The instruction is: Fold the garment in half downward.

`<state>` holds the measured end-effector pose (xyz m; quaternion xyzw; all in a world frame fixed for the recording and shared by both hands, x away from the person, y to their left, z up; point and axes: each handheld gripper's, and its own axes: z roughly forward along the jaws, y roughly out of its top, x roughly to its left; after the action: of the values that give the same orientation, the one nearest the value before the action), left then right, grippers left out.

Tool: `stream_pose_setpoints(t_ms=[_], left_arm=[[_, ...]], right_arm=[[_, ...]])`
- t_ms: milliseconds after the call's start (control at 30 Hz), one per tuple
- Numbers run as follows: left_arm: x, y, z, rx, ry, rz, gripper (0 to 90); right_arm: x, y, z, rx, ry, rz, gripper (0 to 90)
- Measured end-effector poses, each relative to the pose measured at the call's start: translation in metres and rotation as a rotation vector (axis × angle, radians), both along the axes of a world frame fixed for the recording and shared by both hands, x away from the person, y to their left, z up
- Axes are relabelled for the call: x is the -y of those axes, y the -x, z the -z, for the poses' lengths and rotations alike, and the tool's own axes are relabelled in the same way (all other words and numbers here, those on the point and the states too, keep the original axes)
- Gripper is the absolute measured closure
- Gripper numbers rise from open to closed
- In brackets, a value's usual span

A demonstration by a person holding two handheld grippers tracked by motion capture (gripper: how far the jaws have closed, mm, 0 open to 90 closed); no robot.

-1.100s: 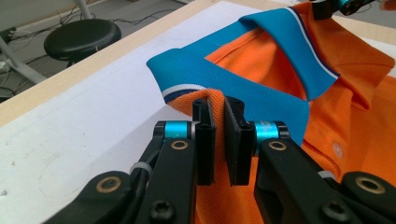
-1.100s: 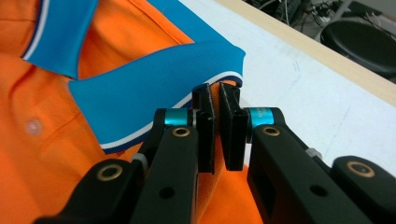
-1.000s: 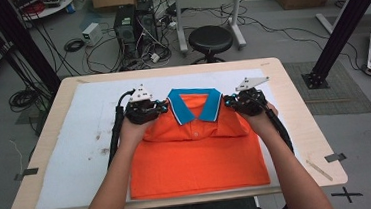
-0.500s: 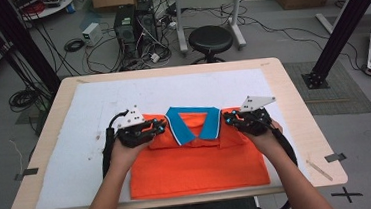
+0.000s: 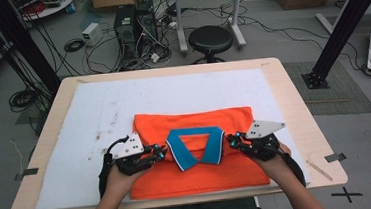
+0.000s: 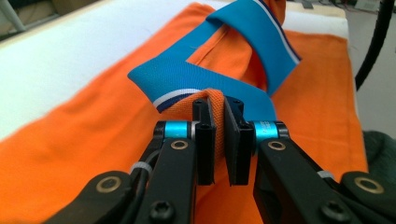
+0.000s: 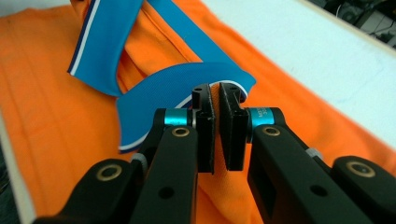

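1. An orange shirt lies folded on a white sheet that covers the counter.
2. The shirt sits near the front edge of the counter, close to the person.
3. Its blue collar lies on top, in the middle of the shirt, between the two tongs.
4. The left tongs are at the left side of the collar. In the left gripper view the left tongs pinch a fold of orange cloth just under the collar.
5. The right tongs are at the right side of the collar. In the right gripper view the right tongs are nearly closed and pinch the shirt beside the blue collar edge.
6. A black stool stands on the floor behind the counter.
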<state>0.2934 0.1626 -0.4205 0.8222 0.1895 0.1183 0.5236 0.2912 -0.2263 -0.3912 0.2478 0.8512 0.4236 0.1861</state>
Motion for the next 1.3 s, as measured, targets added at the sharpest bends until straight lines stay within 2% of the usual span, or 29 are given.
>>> stream_pose_setpoints(t_ms=[100, 133, 200, 267, 400, 467, 533, 567, 667, 767, 833, 933, 1000, 1100, 1300], left_arm=[[0.0, 0.005, 0.004, -0.004, -0.005, -0.01, 81.0], [-0.001, 0.005, 0.005, 0.001, -0.005, -0.017, 77.2], [-0.004, 0.003, 0.004, 0.015, 0.011, -0.045, 70.0], [-0.005, -0.002, 0.001, -0.009, 0.042, -0.085, 57.8], [-0.002, -0.013, -0.007, -0.018, 0.072, -0.135, 45.9], [0.003, -0.021, -0.009, -0.022, 0.061, -0.153, 43.2], [0.01, -0.031, -0.009, -0.046, 0.041, -0.164, 40.8], [0.014, -0.035, -0.007, -0.049, 0.029, -0.17, 40.2], [0.023, -0.048, 0.003, -0.084, 0.004, -0.191, 40.0], [0.032, -0.056, 0.013, -0.117, -0.08, -0.198, 40.0], [0.035, -0.059, 0.018, -0.146, -0.096, -0.194, 40.0], [0.038, -0.06, 0.024, -0.162, -0.138, -0.188, 40.1], [0.039, -0.058, 0.029, -0.171, -0.145, -0.178, 41.6], [0.04, -0.055, 0.03, -0.148, -0.159, -0.161, 48.1], [0.043, -0.05, 0.03, -0.12, -0.17, -0.145, 58.1]], right_arm=[[0.003, 0.006, 0.007, -0.02, 0.007, 0.001, 84.6], [0.005, 0.007, 0.009, -0.028, 0.005, 0.0, 82.5], [0.008, 0.008, 0.01, -0.033, -0.007, 0.006, 72.7], [0.012, 0.006, 0.006, -0.029, -0.016, 0.023, 68.3], [0.018, -0.006, -0.004, -0.018, -0.051, 0.06, 61.9], [0.017, -0.015, -0.007, -0.02, -0.063, 0.074, 59.5], [0.012, -0.025, -0.008, -0.037, -0.067, 0.077, 58.4], [0.009, -0.03, -0.007, -0.032, -0.059, 0.082, 58.1], [-0.004, -0.047, 0.0, -0.068, -0.044, 0.086, 55.7], [-0.017, -0.06, 0.013, -0.131, -0.012, 0.093, 54.7], [-0.025, -0.065, 0.023, -0.161, 0.023, 0.088, 54.8], [-0.034, -0.066, 0.039, -0.212, 0.078, 0.091, 56.1], [-0.035, -0.063, 0.047, -0.236, 0.077, 0.088, 57.8], [-0.032, -0.059, 0.05, -0.239, 0.041, 0.095, 59.8], [-0.032, -0.056, 0.05, -0.235, 0.036, 0.086, 65.3]])
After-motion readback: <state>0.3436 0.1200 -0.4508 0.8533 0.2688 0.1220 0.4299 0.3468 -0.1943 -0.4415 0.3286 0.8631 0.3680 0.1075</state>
